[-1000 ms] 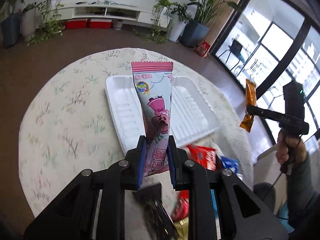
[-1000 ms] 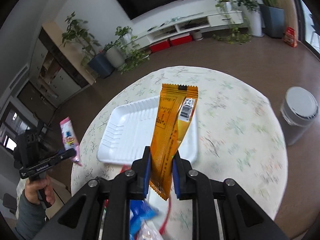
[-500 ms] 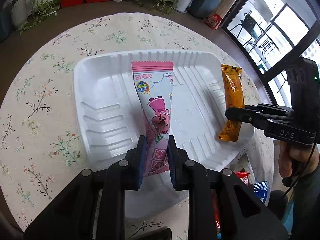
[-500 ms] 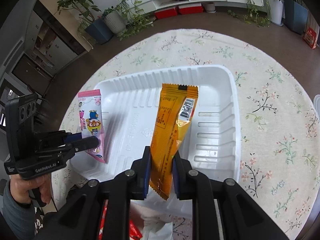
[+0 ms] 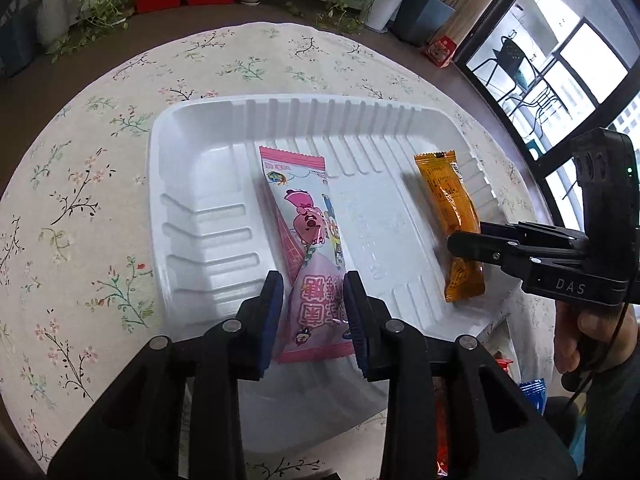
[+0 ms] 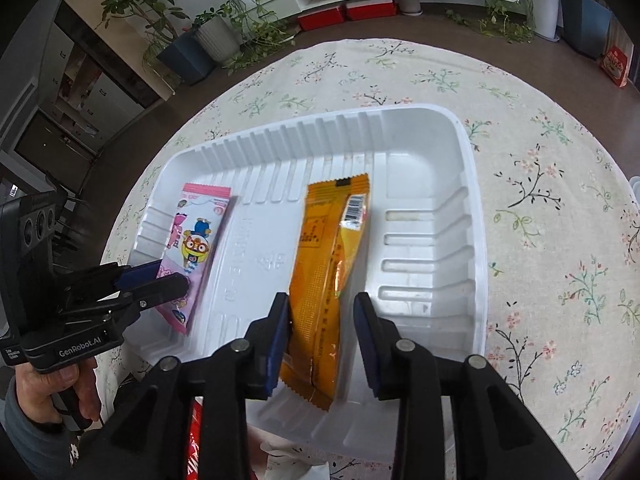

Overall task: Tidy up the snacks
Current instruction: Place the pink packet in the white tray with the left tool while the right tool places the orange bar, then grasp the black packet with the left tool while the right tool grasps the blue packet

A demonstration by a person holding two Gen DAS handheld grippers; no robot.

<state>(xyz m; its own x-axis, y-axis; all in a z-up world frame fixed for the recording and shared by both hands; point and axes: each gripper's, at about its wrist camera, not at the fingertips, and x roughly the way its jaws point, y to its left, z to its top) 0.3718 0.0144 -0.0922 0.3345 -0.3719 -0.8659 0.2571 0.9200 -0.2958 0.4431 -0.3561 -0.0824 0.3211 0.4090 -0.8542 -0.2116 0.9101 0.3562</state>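
Note:
A white ribbed tray (image 5: 200, 208) (image 6: 432, 208) sits mid-table. In it lies a pink cartoon snack packet (image 5: 304, 216) (image 6: 196, 232), its near end between the jaws of my left gripper (image 5: 314, 280) (image 6: 168, 276). Those jaws are opening, and the pads stand just off the packet's sides. An orange snack packet (image 6: 332, 232) (image 5: 448, 196) leans in the tray's right part, its near end between the jaws of my right gripper (image 6: 322, 300) (image 5: 460, 240). These jaws are opening too, with a gap at the right pad.
The round table wears a floral cloth (image 5: 80, 184). Loose snacks lie at the near edge below the tray: a red packet (image 5: 442, 432) (image 6: 194, 440) and a blue one (image 5: 532, 390). A hand (image 5: 580, 332) (image 6: 48, 384) holds each gripper. Potted plants and a low shelf stand beyond.
Both grippers came down from above the table into the tray with their packets. Their jaws have since parted, and both packets have sagged onto the tray floor.

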